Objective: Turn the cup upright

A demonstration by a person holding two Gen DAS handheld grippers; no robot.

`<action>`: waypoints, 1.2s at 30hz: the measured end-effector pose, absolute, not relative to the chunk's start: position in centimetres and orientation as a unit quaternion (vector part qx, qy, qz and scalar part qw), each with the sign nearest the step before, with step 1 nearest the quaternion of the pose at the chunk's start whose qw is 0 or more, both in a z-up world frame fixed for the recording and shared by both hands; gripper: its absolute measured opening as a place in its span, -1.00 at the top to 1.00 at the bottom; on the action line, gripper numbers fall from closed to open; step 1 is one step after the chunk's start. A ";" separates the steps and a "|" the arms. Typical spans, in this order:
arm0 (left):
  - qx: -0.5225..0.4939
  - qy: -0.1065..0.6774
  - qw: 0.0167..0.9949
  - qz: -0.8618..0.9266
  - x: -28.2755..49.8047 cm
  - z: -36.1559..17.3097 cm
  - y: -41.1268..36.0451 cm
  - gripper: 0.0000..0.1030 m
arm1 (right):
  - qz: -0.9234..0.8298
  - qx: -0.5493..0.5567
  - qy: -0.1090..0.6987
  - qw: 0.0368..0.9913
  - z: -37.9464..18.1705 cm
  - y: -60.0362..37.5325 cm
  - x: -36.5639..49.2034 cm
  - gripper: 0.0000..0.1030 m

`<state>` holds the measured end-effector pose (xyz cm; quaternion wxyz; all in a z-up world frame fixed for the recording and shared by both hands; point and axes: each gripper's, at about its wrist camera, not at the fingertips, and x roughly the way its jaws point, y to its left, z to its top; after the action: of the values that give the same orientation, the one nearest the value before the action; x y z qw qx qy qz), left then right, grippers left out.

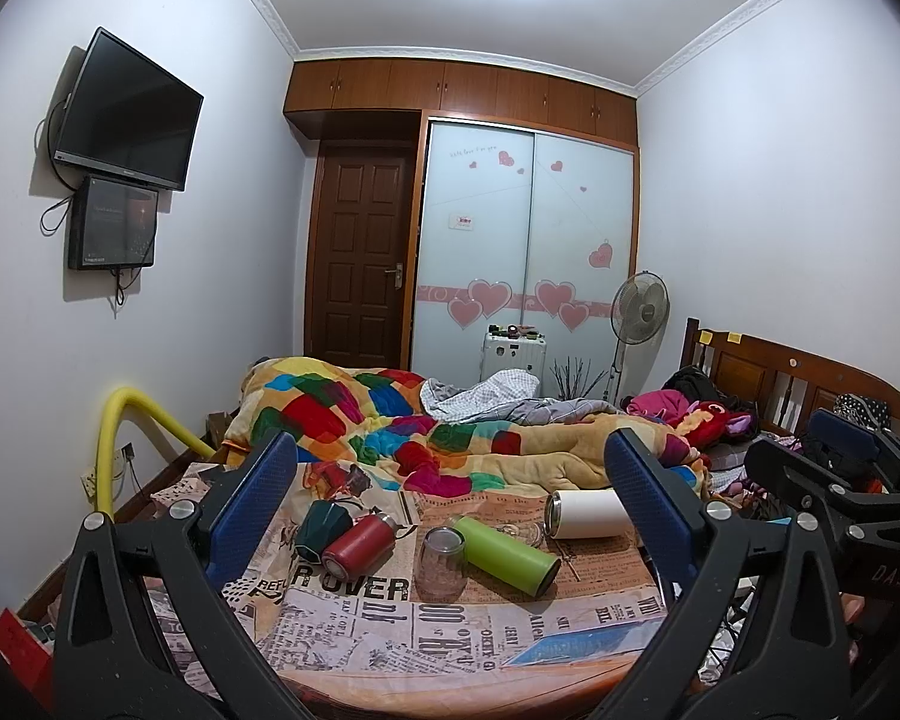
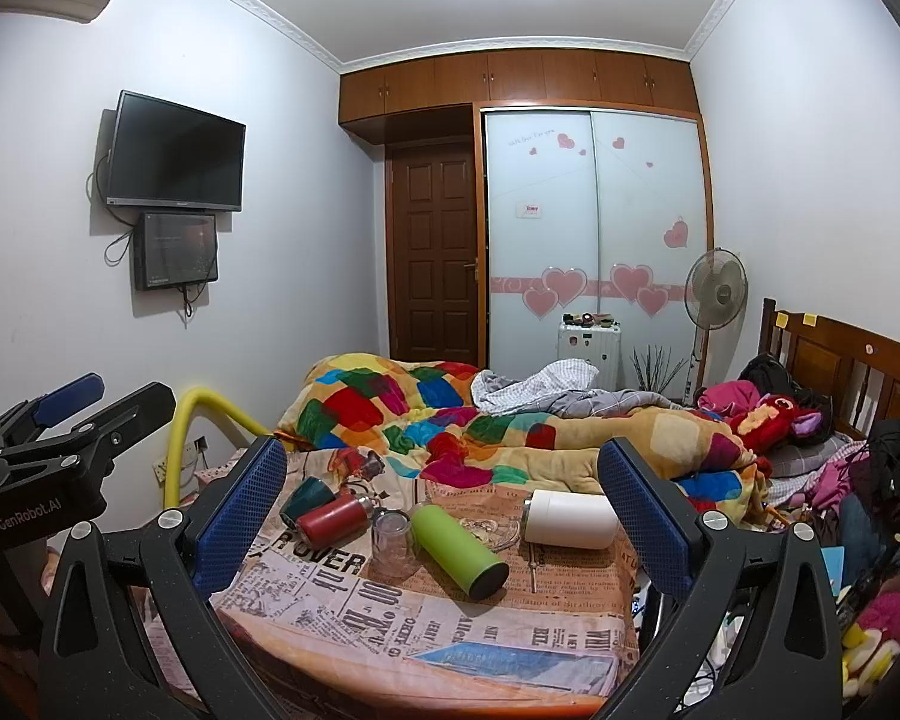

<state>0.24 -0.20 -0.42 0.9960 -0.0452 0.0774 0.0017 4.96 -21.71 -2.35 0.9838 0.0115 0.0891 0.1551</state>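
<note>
A: Where do the cups lie?

B: On the newsprint-patterned cloth (image 1: 390, 618) spread over the foot of the bed (image 2: 858, 360). A clear glass cup (image 1: 441, 561) stands mouth-down near the middle. A green bottle (image 1: 504, 553) lies on its side just beside it, to its right in the left wrist view.

A: And the others?

B: A red bottle (image 1: 360, 546) lies on its side left of the glass, and a dark green cup (image 1: 323, 527) lies tipped over, touching the red one. Farther right a white tumbler (image 1: 585, 513) lies on its side, its open end turned left.

A: What of the left hand-held gripper (image 1: 450, 492)?

B: Its blue-padded fingers (image 1: 258, 510) are spread wide with nothing between them. It hangs above the near edge of the cloth, touching no cup.

A: And the right hand-held gripper (image 2: 441, 495)?

B: The same: wide apart, empty, hovering over the near edge. The right wrist view shows the glass cup (image 2: 393, 543) between the red bottle (image 2: 330, 519) and the green bottle (image 2: 459, 549).

A: Behind them?

B: A rumpled, many-coloured blanket (image 1: 390, 420) lies beyond the cloth.
</note>
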 end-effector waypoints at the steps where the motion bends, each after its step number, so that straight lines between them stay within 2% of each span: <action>1: -0.045 0.077 0.996 0.002 0.3 -0.4 -0.2 -1.00 | 0.155 0.011 0.089 0.984 -2.3 -21.7 5.0 -1.00; 25: -0.048 0.091 0.995 0.007 1.9 -1.2 0.5 -1.00 | 0.158 0.006 0.107 0.982 -3.4 -21.3 6.3 -1.00; 36: -0.056 0.162 0.985 0.033 8.2 -6.0 2.8 -1.00 | 0.160 -0.029 0.201 0.966 -7.9 -20.4 13.6 -1.00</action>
<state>8.21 2.81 -6.03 0.9846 -0.0562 0.1620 0.0330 13.57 -20.43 -7.89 0.9661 -0.0291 0.2007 0.1599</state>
